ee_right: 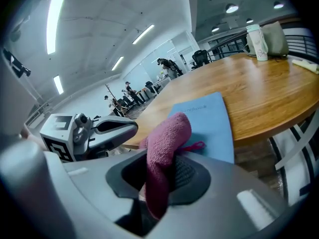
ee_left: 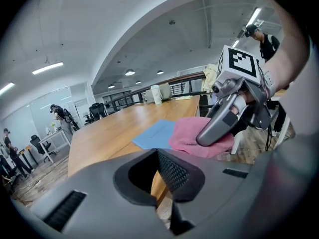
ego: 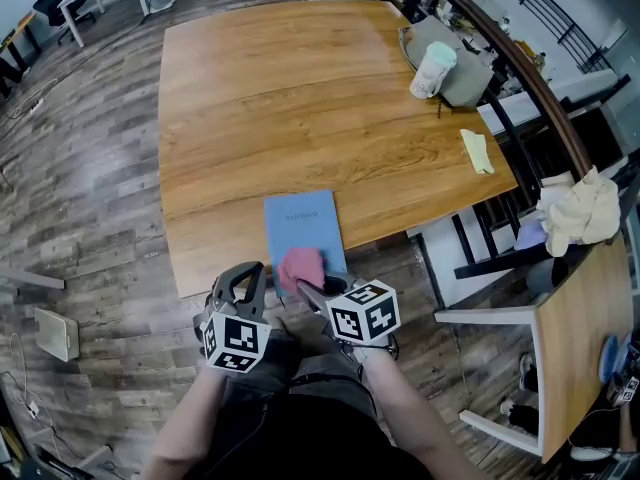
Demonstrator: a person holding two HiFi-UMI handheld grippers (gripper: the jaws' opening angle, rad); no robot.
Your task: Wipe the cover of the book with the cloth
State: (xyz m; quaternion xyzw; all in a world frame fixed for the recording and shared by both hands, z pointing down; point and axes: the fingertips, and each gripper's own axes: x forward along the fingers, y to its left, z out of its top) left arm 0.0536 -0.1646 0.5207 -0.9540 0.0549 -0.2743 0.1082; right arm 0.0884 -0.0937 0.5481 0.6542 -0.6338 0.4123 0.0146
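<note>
Now my right gripper (ego: 308, 288) clamps the cloth (ego: 300, 265) over the near end of the book (ego: 303, 223); my left gripper (ego: 248, 276) is clenched empty.

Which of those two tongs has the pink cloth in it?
The right tongs: the pink cloth is pinched between their jaws. The left tongs beside them are shut with nothing in them.

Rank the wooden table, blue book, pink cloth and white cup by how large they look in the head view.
1. wooden table
2. blue book
3. pink cloth and white cup: about alike. The cup sits farther away, so I leave them unranked.
</note>
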